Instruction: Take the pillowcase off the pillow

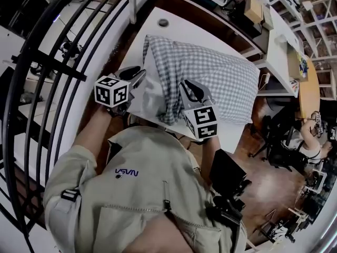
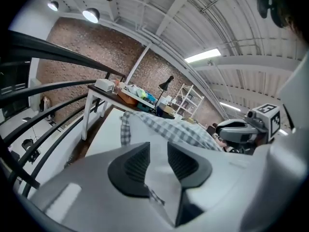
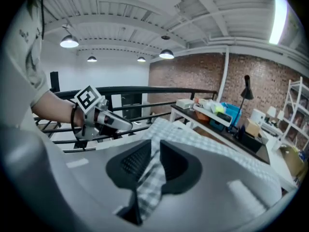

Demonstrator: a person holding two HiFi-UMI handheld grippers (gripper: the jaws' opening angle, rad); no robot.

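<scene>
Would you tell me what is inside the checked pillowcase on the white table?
A white end, apparently the pillow, shows where the pillowcase is bunched up near the left gripper. The rest of the pillow is covered by the pillowcase, so only its bulge shows.

Brick wall (image 3: 193, 76), black railing (image 1: 52, 66), wooden floor (image 1: 268, 183), ceiling lamps (image 3: 69, 41).

probably a loft workshop or lab; brick wall (image 3: 193, 74), hanging lamps (image 3: 69, 42), cluttered desk (image 3: 212, 116), metal shelving (image 2: 188, 99)

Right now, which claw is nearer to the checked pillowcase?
Right. The right claw has the pillowcase cloth between its jaws; the left claw stands beside its left edge, no checked cloth between its jaws.
</scene>
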